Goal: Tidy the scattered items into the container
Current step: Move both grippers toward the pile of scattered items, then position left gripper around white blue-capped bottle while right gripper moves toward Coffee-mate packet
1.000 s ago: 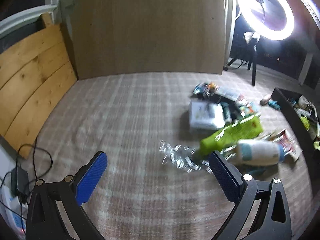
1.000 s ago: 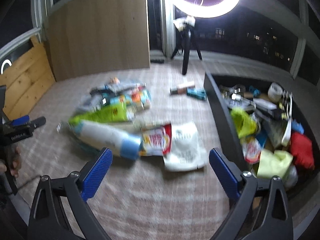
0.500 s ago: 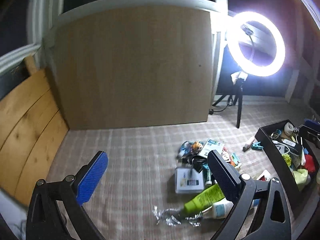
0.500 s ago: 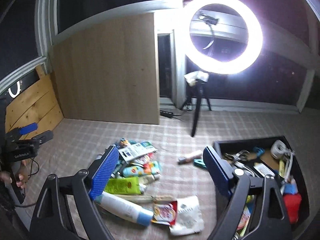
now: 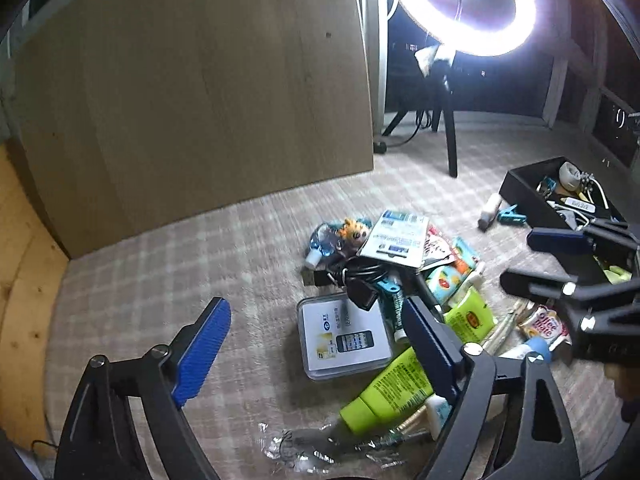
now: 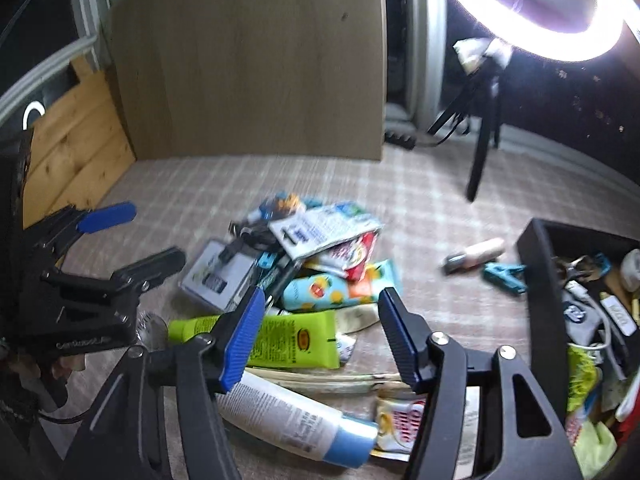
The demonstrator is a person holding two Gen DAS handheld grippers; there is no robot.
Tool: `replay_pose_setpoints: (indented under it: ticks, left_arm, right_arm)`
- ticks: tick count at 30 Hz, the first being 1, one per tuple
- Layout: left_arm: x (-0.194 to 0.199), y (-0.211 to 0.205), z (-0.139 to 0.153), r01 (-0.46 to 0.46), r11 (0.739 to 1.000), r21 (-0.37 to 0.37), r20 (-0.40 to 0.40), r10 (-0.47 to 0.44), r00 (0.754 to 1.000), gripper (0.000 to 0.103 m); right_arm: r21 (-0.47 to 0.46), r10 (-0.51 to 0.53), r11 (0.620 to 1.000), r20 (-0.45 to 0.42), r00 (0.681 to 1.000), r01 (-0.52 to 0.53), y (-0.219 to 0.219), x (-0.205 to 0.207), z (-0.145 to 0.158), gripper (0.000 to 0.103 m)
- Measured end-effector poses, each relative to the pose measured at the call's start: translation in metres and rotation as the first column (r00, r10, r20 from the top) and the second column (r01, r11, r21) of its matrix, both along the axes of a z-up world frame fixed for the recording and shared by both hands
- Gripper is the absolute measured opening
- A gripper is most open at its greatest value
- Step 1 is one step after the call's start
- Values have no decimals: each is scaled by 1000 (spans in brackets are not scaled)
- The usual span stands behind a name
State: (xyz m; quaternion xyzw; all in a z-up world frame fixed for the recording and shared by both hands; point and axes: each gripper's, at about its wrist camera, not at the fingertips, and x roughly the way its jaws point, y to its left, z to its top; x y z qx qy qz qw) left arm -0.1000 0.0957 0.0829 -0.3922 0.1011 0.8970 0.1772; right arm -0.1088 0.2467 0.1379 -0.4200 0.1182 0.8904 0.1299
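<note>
both grippers, left gripper (image 5: 316,344) and right gripper (image 6: 320,332), were closing, empty, above the soft lime-green plastic tube (image 6: 276,338); likely light, squashy: pinch mid-body.

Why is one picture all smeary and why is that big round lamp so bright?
Right wrist view: motion blur smears the pile, even the lime-green plastic tube. Left wrist view: sharper. Both views: the glowing white ring lamp glares against a dark room, and the fisheye lens bends the tall wooden board.
</note>
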Motion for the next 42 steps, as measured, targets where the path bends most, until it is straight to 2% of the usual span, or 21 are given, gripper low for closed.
replay_pose_setpoints:
  ticks: [3, 4, 8, 12, 22, 26, 31, 33, 37, 40, 42]
  left_arm:
    - [-8, 6, -9, 18, 1000, 3, 21, -18, 1000, 77]
    - [-9, 8, -12, 27, 1000, 5, 26, -27, 999, 77]
    - [-10, 17, -18, 87, 996, -2, 29, -87, 996, 76]
    - [-16, 25, -24, 121, 991, -54, 25, -120, 992, 71]
    - [-27, 24, -32, 135, 989, -58, 44, -133, 990, 66]
    - [-26, 22, -29, 144, 989, -31, 43, -143, 989, 66]
    - [-26, 25, -29, 175, 983, -48, 48, -173, 984, 66]
    - [-24, 25, -28, 183, 982, -45, 47, -181, 982, 66]
    - [-22, 25, -26, 195, 980, -42, 49, -193, 980, 67]
    - [-23, 29, -26, 201, 979, -41, 55, -198, 979, 67]
    - [-24, 30, -26, 203, 979, -36, 62, -201, 978, 67]
  right_arm:
    - [-20, 21, 1000, 34, 999, -20, 2, -12, -12, 45]
    - [-34, 31, 999, 40, 999, -30, 3, -16, -15, 44]
    - [-60, 51, 997, 42, 998, -49, 0, -22, -23, 44]
    - [-64, 70, 996, 63, 996, -66, -3, -30, -30, 44]
    - [-54, 120, 992, 105, 987, -115, -10, -47, -39, 43]
    - [-67, 122, 991, 106, 987, -115, -7, -48, -35, 43]
    - [-18, 164, 987, 140, 977, -163, -10, -51, -35, 41]
    - [-17, 171, 985, 128, 977, -170, -5, -49, -30, 39]
    - [18, 130, 991, 123, 984, -133, 19, -46, -19, 39]
    - [-35, 158, 987, 141, 977, -155, 40, -55, -19, 46]
    - [-52, 196, 980, 134, 971, -191, 47, -63, -17, 64]
